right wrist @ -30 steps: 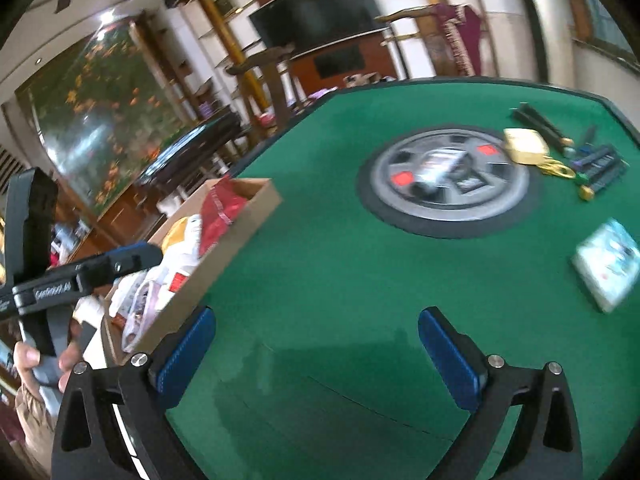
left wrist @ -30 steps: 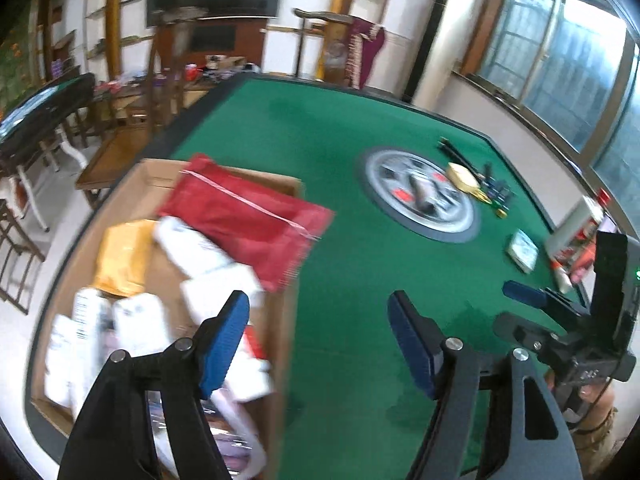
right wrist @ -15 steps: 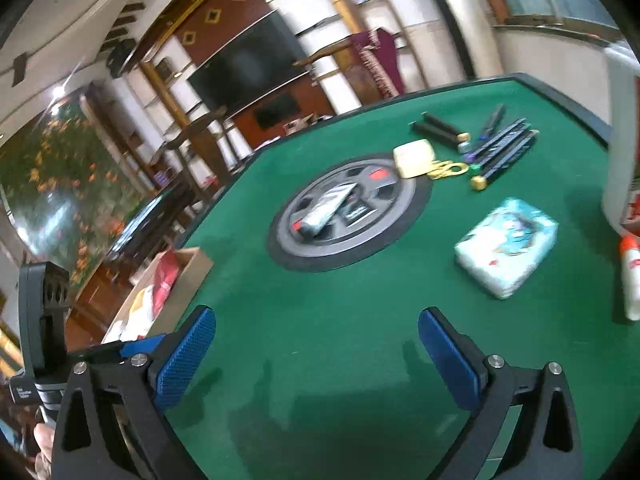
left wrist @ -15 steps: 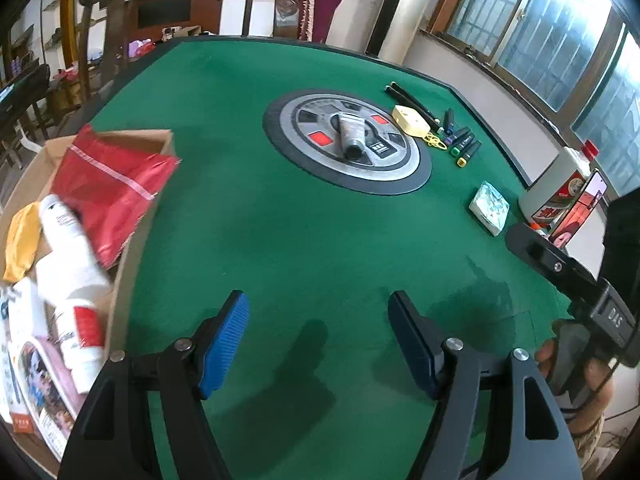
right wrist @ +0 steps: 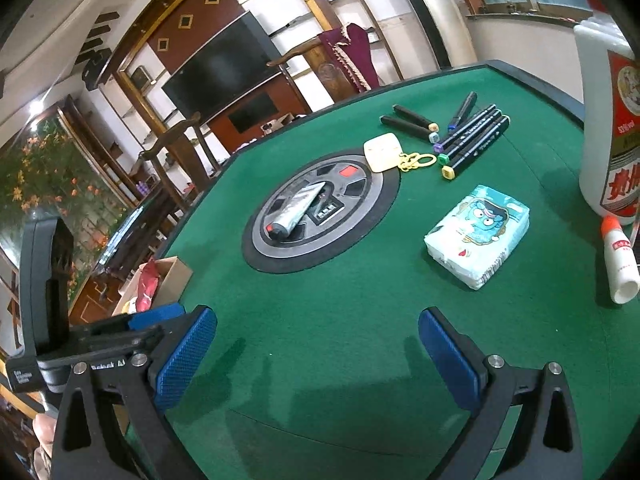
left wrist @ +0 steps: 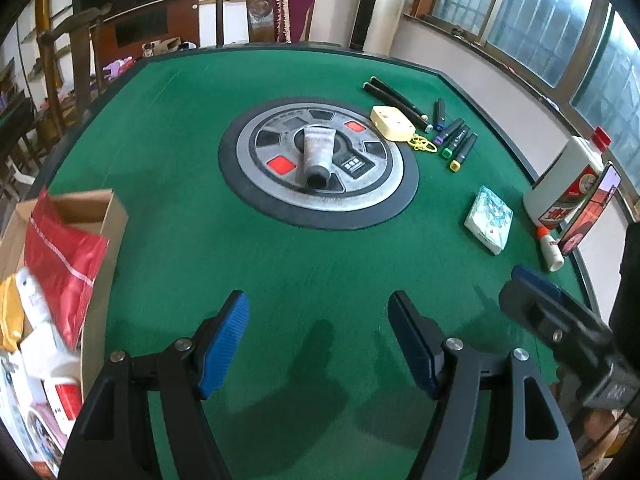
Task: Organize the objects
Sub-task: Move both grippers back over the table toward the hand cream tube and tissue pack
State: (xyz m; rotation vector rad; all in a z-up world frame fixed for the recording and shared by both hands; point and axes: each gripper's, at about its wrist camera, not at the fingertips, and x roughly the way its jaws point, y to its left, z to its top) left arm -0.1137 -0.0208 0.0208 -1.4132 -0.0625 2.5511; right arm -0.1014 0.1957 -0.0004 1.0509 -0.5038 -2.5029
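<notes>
Both tools, left tool (left wrist: 318, 340) and right tool (right wrist: 318, 354), stand wide open, empty. Tissue pack (right wrist: 478, 234) lies ahead-right of the right tool: soft, light; grip across its short sides.

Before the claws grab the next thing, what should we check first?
1. Left claw empty and open: ok, only green felt shows between the blue pads.
2. Right claw empty and open: ok, nothing between its pads.
3. Tissue pack free to pick up: ok, it lies flat on the table, apart from the glue bottle.
4. Tall white bottle out of the way: cannot tell, it stands upright close beside the glue bottle and may get bumped.
5. Room in the cardboard box: cannot tell, it already looks quite full.
</notes>
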